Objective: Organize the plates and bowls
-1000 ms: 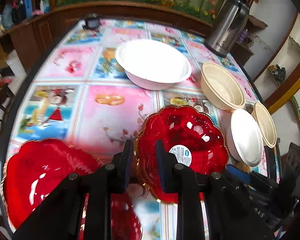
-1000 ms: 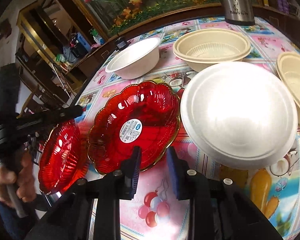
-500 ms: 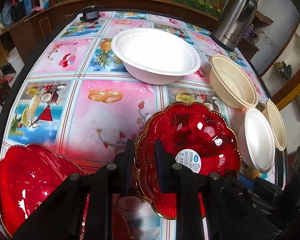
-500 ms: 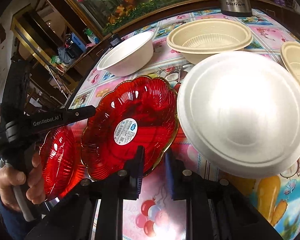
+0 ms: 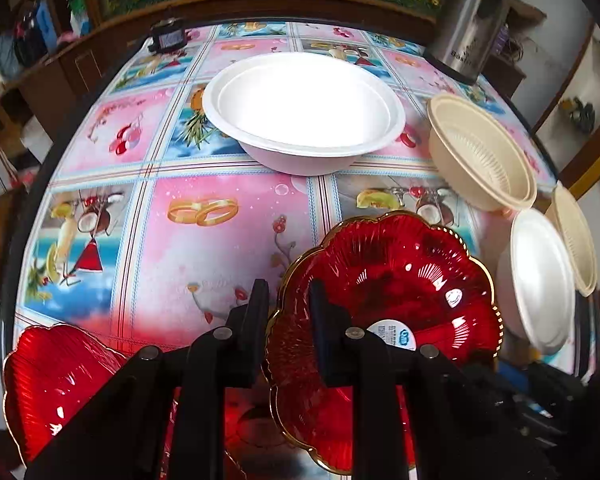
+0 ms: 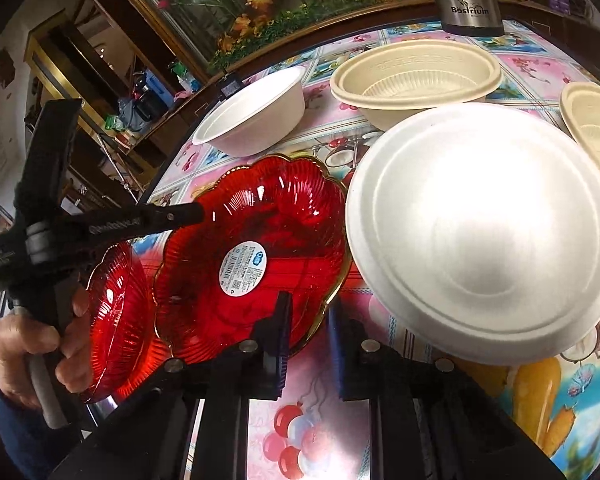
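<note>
Gripping the labelled red plate [image 5: 387, 304] by opposite rim edges, both my tongs are clamped on it: left tongs [image 5: 288, 312], right tongs [image 6: 305, 330], whose jaws have just been closing. Only the right view shows my hand [image 6: 32, 352]; a second red plate [image 5: 56, 384] sits at the desk [image 5: 204, 248] edge.

left wrist: near, downward | right wrist: same | shared: red plate [image 5: 383, 308]

Both tongs, left [image 5: 288, 312] and right [image 6: 305, 328], angle downward, jaws nearly closed.
</note>
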A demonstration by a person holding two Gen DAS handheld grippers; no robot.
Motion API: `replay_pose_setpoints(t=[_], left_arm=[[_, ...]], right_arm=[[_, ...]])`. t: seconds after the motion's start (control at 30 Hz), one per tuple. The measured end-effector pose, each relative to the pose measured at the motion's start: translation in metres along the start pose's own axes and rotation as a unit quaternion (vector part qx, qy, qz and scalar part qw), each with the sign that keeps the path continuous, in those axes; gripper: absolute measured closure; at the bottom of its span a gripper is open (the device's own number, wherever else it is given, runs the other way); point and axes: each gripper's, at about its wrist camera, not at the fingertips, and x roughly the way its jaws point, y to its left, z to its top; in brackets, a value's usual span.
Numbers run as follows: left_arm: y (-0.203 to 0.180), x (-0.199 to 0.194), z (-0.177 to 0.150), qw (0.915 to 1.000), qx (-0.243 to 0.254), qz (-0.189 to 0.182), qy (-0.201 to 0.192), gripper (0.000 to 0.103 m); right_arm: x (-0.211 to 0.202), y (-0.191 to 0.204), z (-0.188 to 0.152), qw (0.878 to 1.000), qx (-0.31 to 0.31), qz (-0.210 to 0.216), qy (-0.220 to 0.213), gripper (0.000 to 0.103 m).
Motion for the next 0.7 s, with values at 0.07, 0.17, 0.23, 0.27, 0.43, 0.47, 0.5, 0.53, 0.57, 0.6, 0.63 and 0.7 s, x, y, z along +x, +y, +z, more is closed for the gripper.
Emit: replay_pose_setpoints(t=[0.07,0.17,0.23,0.27,0.43,0.47,0.5,0.53,0.57,0.6,0.63,0.7], left_arm=[[-0.001,-0.003,-0.004,1.0,-0.001,-0.002,-0.004,0.086],[0.0,-0.011,-0.01,0.9998,-0.003,-0.004,-0.019,0.086],[0.002,-0.016,-0.014,0.9996,-0.008,-0.005,-0.025,0.086],[0.004,-0.017,-0.015,0.9996,-0.011,-0.008,-0.026,0.086],[0.007,-0.024,-0.022,0.9991,-0.018,-0.021,-0.033,0.086],[0.007,-0.026,-0.023,0.999,-0.018,-0.022,-0.034,0.086],[0.007,-0.028,-0.024,0.9989,-0.016,-0.023,-0.037,0.086],[0.006,-0.03,-0.025,0.9988,-0.016,-0.024,-0.039,0.086],[0.006,-0.032,-0.026,0.9987,-0.017,-0.025,-0.042,0.086],[0.006,-0.034,-0.027,0.9986,-0.016,-0.026,-0.044,0.086],[0.005,-0.035,-0.026,0.9986,-0.016,-0.026,-0.044,0.086],[0.005,-0.037,-0.027,0.9985,-0.015,-0.027,-0.046,0.086]], right_arm=[[-0.001,-0.001,0.0,1.0,-0.002,-0.003,-0.002,0.086],[0.0,0.0,0.0,1.0,-0.003,-0.006,-0.005,0.087],[0.0,-0.001,0.0,1.0,0.0,-0.004,-0.005,0.088],[-0.001,-0.001,-0.001,1.0,0.002,-0.001,-0.005,0.088],[-0.006,0.001,0.0,1.0,0.001,0.002,-0.012,0.089],[-0.008,0.002,0.0,1.0,0.001,0.002,-0.014,0.089],[-0.009,0.002,0.001,1.0,0.0,0.001,-0.016,0.089],[-0.011,0.003,0.001,1.0,0.0,0.001,-0.018,0.089],[-0.013,0.003,0.001,1.0,-0.001,0.0,-0.02,0.089],[-0.015,0.004,0.001,1.0,-0.001,0.0,-0.022,0.089],[-0.017,0.005,0.001,1.0,-0.002,0.001,-0.024,0.089],[-0.021,0.006,0.002,1.0,-0.002,0.002,-0.028,0.089]])
